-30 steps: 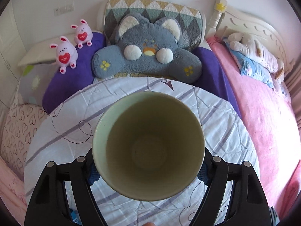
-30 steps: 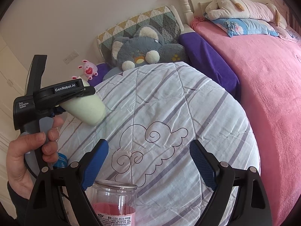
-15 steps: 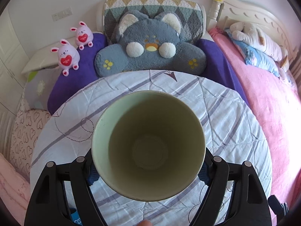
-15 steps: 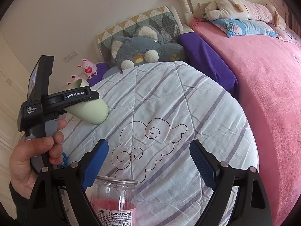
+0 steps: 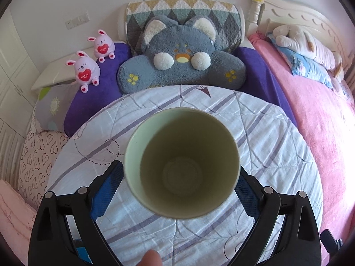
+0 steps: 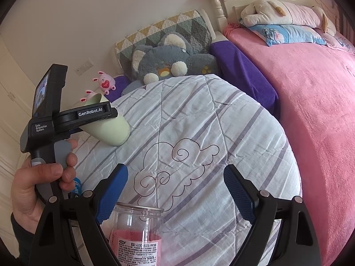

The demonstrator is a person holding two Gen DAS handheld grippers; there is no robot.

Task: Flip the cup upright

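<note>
A pale green cup (image 5: 182,164) is held between my left gripper's (image 5: 179,181) blue pads, its mouth facing the left wrist camera. In the right wrist view the cup (image 6: 106,128) tilts with its base down toward the round table's striped white cloth (image 6: 199,122), base at or just above the cloth. The left gripper (image 6: 88,115) is shut on it. My right gripper (image 6: 175,190) is open and empty, low over the table's near side.
A clear plastic jar (image 6: 137,232) with pink contents stands just in front of the right gripper. A grey plush cushion (image 5: 182,66) and purple seat lie behind the table. Two bunny toys (image 5: 85,71) sit at the back left. A pink bed (image 6: 310,99) is on the right.
The left gripper has lowered and tilted the cup, bringing its base down toward the cloth. The right gripper has hardly moved.
</note>
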